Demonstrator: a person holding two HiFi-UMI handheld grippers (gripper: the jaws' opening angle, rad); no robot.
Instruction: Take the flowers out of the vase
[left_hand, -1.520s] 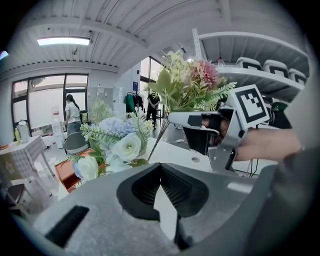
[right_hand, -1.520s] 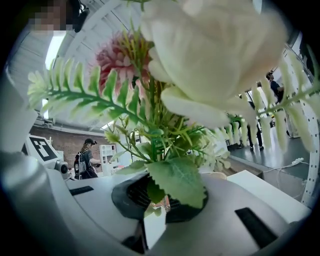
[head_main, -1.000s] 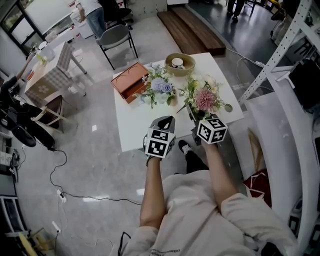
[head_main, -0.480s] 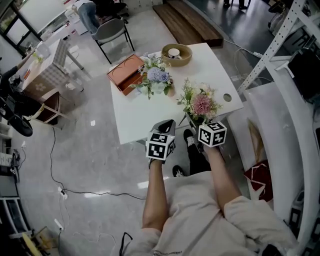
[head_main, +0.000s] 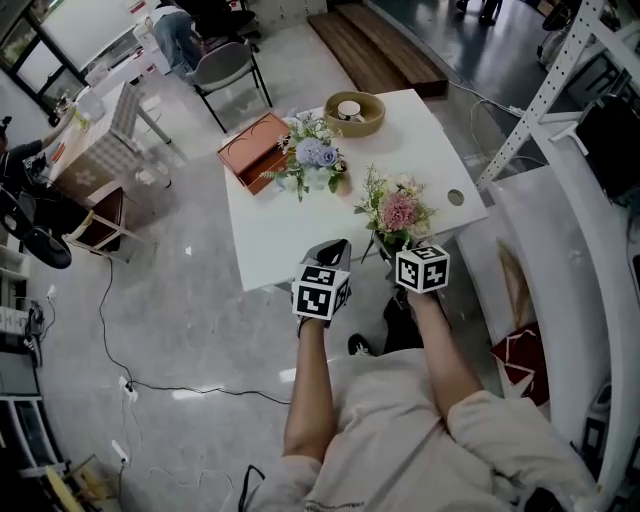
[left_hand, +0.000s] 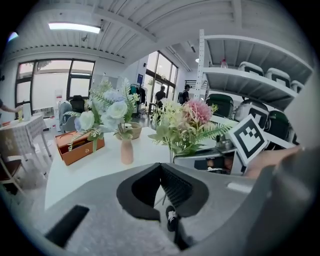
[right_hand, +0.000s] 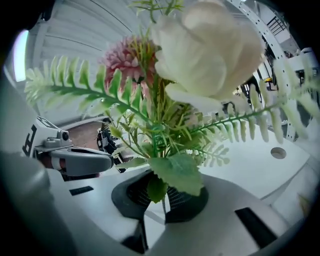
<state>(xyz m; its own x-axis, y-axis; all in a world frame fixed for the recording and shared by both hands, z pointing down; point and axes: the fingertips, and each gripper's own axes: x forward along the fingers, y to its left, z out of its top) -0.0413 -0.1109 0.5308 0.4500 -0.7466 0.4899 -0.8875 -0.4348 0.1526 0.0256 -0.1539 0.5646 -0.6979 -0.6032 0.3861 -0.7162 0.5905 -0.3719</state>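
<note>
Gripping pink bouquet (head_main: 396, 212) by its stems, right gripper (right_hand: 162, 198) hovers at near edge of table (head_main: 285, 245); left gripper (left_hand: 161, 170) closed, empty. Advice: keep clamp firm, lay it well inboard. Blue flowers (head_main: 312, 155) sit in vase (head_main: 341, 186).

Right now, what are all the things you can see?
table: one, white, middle.
blue bouquet: one, blue and white, in the vase.
vase: one, pink, on the table.
box: one, orange, table's far left corner.
basket: one, tan, table's far edge.
pink bouquet: one, pink and cream, over the near edge.
chair: one, grey, beyond the table.
left gripper: one, grey, empty, near edge.
right gripper: one, grey, fingers shut on the pink bouquet's stems.
</note>
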